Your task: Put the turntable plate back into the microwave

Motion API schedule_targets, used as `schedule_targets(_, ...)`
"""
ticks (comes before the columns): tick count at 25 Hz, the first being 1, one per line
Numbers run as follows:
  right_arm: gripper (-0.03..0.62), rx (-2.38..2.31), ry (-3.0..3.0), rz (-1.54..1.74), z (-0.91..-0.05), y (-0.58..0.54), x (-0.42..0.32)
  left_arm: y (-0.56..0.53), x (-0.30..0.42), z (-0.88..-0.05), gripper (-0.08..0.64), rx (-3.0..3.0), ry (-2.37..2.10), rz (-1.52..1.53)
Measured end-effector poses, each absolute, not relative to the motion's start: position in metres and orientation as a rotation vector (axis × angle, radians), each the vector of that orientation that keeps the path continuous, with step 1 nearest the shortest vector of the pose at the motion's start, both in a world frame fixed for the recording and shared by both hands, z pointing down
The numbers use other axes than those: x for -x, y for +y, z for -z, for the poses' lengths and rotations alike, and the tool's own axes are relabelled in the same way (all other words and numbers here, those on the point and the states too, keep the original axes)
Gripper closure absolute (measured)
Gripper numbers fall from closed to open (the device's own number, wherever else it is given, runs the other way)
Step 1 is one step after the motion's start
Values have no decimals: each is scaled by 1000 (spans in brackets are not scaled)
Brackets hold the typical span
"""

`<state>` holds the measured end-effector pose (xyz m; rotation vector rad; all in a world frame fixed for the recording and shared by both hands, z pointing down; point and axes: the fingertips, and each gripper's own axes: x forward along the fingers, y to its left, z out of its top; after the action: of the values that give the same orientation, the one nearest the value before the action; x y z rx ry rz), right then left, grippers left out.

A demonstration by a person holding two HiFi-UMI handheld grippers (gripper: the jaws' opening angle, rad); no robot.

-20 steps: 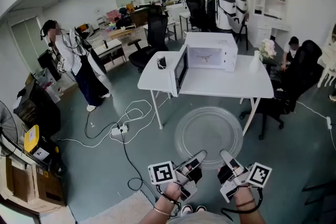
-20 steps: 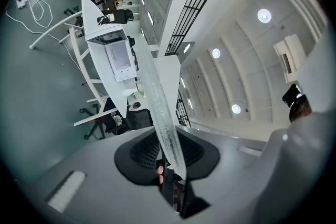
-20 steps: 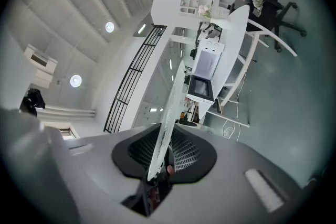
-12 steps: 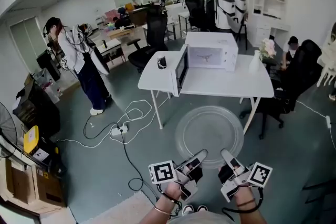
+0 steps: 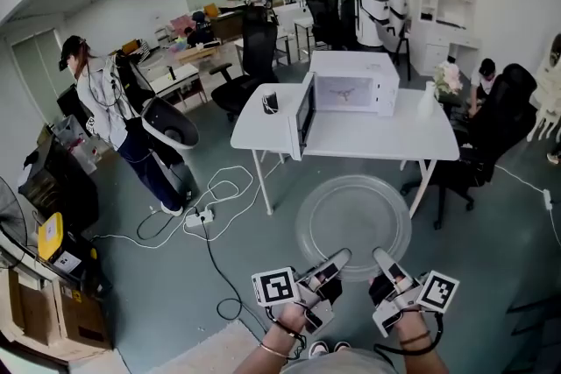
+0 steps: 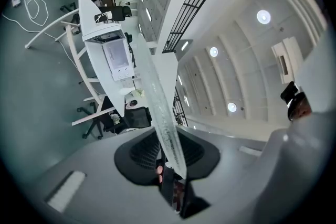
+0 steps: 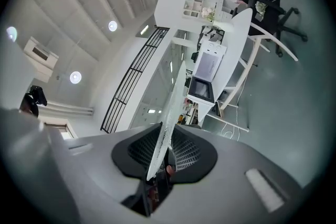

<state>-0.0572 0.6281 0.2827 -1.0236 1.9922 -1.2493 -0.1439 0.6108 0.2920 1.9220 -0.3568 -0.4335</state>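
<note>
A clear glass turntable plate [image 5: 352, 222] is held flat in the air in front of me, above the floor. My left gripper [image 5: 338, 259] is shut on its near rim at the left, and my right gripper [image 5: 383, 260] is shut on the near rim at the right. In each gripper view the plate [image 6: 157, 102] [image 7: 168, 123] shows edge-on, pinched between the dark pads. The white microwave [image 5: 346, 94] stands on a white table [image 5: 412, 140] ahead, with its door [image 5: 302, 116] swung open to the left.
A dark cup [image 5: 270, 103] and a white bottle [image 5: 426, 105] stand on the table. A person [image 5: 110, 105] carrying a chair walks at the left. Cables and a power strip [image 5: 199, 216] lie on the floor. Another person [image 5: 485, 83] sits at the right, near black office chairs.
The plate and both grippers have held almost still. The person at the left has moved further left and nearer, carrying a chair.
</note>
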Motion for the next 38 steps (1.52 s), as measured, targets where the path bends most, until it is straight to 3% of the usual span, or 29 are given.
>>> schedule_targets(12, 528, 1013, 1958, 1259, -295, 591, 52, 578, 138, -310, 500, -1829, -365, 391)
schedule_targets(38, 528, 920, 2019, 1341, -305, 351, -51, 341, 36, -306, 497, -1971, -456, 443)
